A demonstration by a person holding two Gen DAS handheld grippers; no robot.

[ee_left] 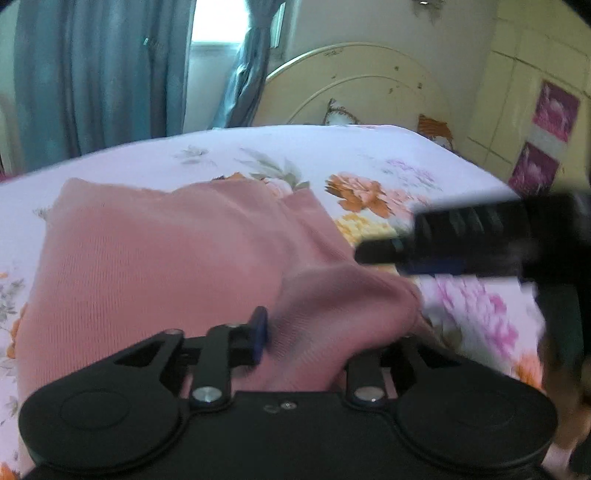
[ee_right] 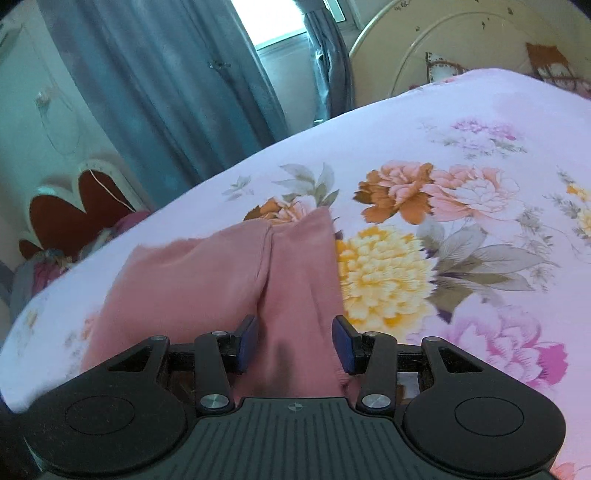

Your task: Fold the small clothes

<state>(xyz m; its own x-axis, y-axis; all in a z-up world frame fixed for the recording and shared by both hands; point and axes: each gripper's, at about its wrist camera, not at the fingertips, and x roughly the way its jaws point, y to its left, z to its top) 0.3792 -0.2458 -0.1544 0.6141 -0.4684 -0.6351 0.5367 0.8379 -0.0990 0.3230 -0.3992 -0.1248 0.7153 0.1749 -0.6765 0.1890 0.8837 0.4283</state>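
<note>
- The pink garment point(ee_right: 221, 280) lies near the bed's point(ee_right: 480, 122) near edge on the floral sheet, its near end bunched up, apparently lifted for a fold.
- Right gripper point(ee_right: 295, 343): cloth fills the gap; whether the pads pinch it, I cannot tell.
- Left gripper point(ee_left: 325, 332): one pad is hidden under cloth, so its grip is unclear.
- Only the left view shows the right gripper from outside.

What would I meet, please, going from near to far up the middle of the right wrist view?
Right gripper → pink garment between its blue pads → floral bedsheet → teal curtain → bright window.
</note>
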